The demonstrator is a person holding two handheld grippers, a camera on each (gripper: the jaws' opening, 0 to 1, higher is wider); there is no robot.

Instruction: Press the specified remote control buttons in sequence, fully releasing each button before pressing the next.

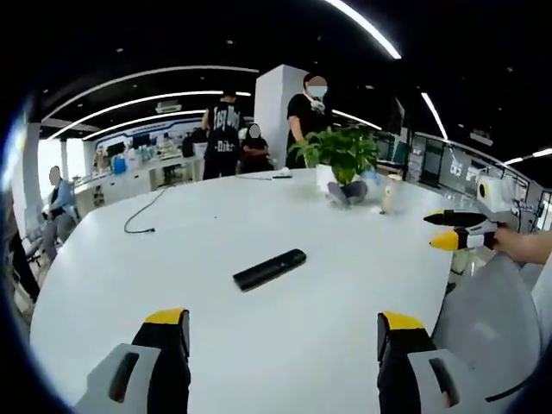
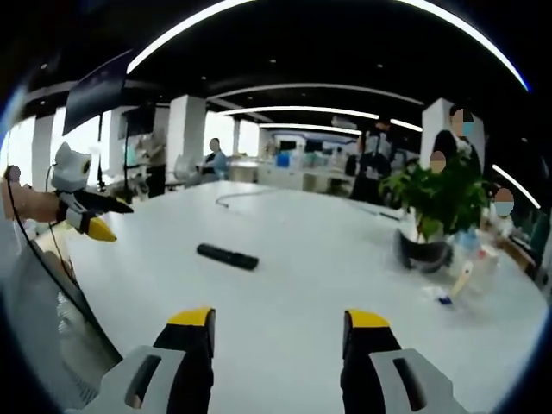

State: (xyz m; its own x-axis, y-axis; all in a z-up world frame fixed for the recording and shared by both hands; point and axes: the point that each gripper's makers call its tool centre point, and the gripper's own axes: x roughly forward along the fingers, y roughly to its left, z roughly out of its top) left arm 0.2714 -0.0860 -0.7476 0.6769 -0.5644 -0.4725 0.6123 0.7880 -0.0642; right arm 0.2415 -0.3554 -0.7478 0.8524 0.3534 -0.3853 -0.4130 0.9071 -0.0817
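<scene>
Remote control (image 1: 269, 269), black and slim, flat on a broad white table (image 1: 216, 241), alone near the middle, well apart from both grippers. Same remote in the right gripper view (image 2: 227, 256), lying crosswise on bare tabletop. Left gripper (image 1: 285, 332) low at the near table edge, yellow-tipped jaws spread wide, nothing between them. Right gripper (image 2: 280, 332) likewise spread wide and empty, also short of the remote. Right gripper again at the right side of the left gripper view (image 1: 450, 229), held in a hand off the table edge; left gripper at the left side of the right gripper view (image 2: 95, 217), also in a hand. Potted green plant (image 1: 341, 159) in a white pot toward the far side of the table, a few small items just beside it, too small to tell apart. Thin dark cable (image 1: 142, 214) trailing across the far left part of the surface. Beyond the table, an open office: white pillar (image 1: 278, 108), long curved ceiling light strips (image 1: 142, 102), desks and screens at the back. Several people (image 1: 226, 134) standing or seated past the far edge.
</scene>
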